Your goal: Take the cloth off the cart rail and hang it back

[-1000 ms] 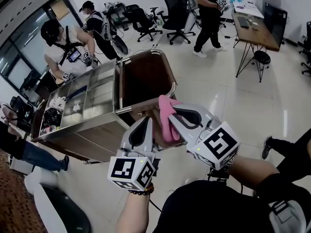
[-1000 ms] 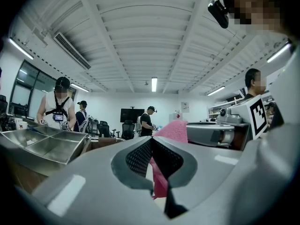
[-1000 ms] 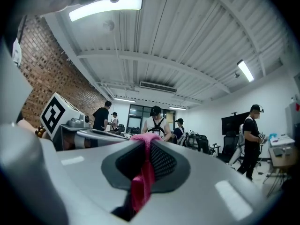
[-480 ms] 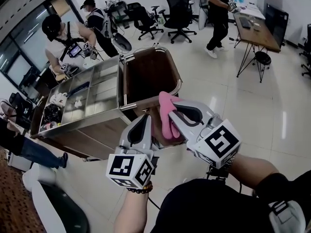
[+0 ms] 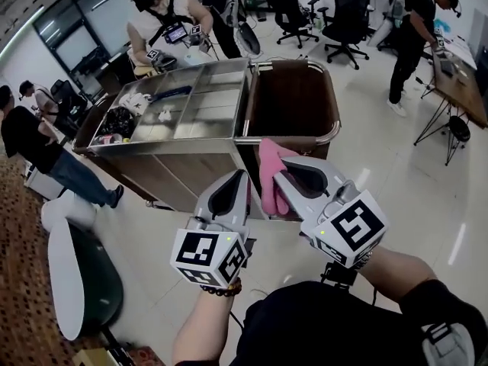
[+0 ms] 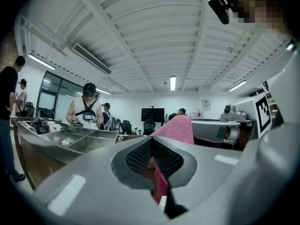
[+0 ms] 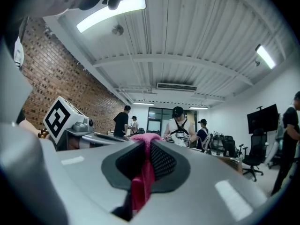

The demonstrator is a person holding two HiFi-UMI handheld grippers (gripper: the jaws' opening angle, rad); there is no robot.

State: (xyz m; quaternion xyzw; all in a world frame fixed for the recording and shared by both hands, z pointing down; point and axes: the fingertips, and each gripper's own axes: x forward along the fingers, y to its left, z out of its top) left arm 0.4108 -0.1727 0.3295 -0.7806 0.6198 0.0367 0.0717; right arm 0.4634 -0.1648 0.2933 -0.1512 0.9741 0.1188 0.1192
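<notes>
A pink cloth (image 5: 271, 181) hangs in the air in front of the cart's brown bin, clear of the curved metal rail (image 5: 329, 134). My right gripper (image 5: 276, 162) is shut on the cloth's top edge, and pink fabric (image 7: 143, 182) fills the gap between its pads. My left gripper (image 5: 241, 178) stands close beside it on the left, jaws together. A strip of pink (image 6: 159, 186) shows between its pads too, and the cloth's top (image 6: 178, 128) rises just beyond its tip.
The steel cart (image 5: 191, 139) has several open compartments holding small items. A person (image 5: 164, 21) works at its far side and another (image 5: 30, 139) stands at the left. Office chairs (image 5: 343, 14), a walking person (image 5: 415, 29) and a desk (image 5: 465, 82) lie beyond. A dark round seat (image 5: 84, 280) sits at lower left.
The view has swung, so the cart now lies higher and more central. Both grippers keep the same hold on the cloth, side by side. People in the background have moved.
</notes>
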